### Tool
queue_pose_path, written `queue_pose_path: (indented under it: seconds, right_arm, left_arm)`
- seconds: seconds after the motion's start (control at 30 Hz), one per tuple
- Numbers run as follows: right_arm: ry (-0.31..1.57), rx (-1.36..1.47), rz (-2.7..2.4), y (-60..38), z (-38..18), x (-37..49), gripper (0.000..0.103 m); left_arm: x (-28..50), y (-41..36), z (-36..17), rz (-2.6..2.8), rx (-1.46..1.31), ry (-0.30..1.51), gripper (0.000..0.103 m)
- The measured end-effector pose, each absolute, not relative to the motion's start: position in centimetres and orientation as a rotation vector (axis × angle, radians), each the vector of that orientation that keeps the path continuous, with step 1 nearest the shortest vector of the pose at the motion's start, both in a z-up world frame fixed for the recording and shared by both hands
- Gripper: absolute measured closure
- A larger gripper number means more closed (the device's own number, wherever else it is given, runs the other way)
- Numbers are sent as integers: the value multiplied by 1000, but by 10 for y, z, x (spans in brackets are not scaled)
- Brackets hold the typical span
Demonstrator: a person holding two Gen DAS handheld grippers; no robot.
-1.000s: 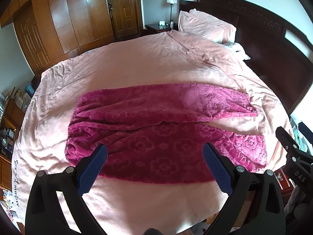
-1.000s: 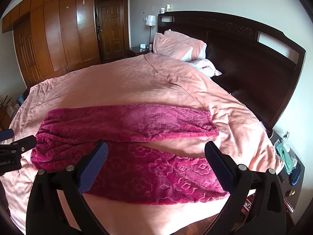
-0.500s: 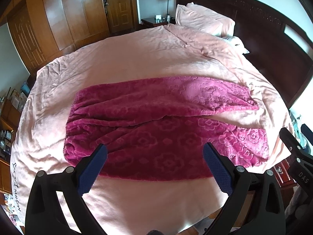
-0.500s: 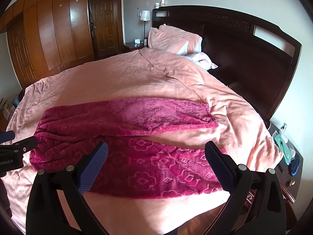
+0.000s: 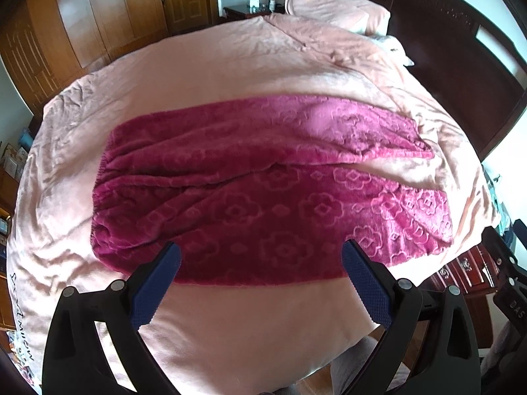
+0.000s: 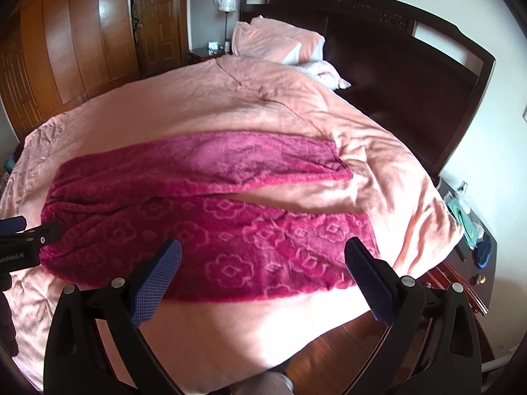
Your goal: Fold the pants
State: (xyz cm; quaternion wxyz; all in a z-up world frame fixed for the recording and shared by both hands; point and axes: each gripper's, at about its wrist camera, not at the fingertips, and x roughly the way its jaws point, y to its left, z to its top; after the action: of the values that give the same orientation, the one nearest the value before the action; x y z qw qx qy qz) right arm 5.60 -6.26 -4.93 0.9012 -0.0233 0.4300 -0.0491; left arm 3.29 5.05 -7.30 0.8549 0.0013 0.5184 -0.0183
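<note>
Magenta fleece pants [image 5: 263, 197] with a flower pattern lie flat across the pink bed, waistband to the left, two legs running right with a narrow gap between them. They also show in the right wrist view [image 6: 210, 223]. My left gripper [image 5: 262, 256] is open and empty, hovering over the near leg's front edge near the waist half. My right gripper [image 6: 263, 256] is open and empty, over the near leg toward the cuff end. The left gripper's body [image 6: 23, 247] shows at the left edge of the right wrist view.
The pink bedspread [image 5: 230, 65] covers the bed, with pillows [image 6: 276, 42] and a dark headboard [image 6: 395, 49] at the right. Wooden wardrobes [image 5: 82, 16] stand behind. A nightstand with small items [image 6: 471, 227] is beside the bed's right end. The bed's front edge lies just below both grippers.
Both grippers have moved closer to the pants and lower over the near leg. The pants lie as before. Both jaws stay open.
</note>
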Motion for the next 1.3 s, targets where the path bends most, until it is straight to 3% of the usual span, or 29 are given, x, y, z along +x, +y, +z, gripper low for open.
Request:
queue_pose_path:
  seconds: [0.27, 0.5, 1.3]
  right_arm:
    - [916, -37, -108, -72, -60, 81, 3]
    - [948, 19, -67, -84, -71, 153, 3]
    - [1006, 33, -93, -151, -114, 338, 3]
  left_arm:
    - [52, 51, -84, -25, -4, 1124, 6]
    - [86, 80, -94, 122, -34, 1163, 6]
    - [284, 179, -135, 437, -185, 1275, 6]
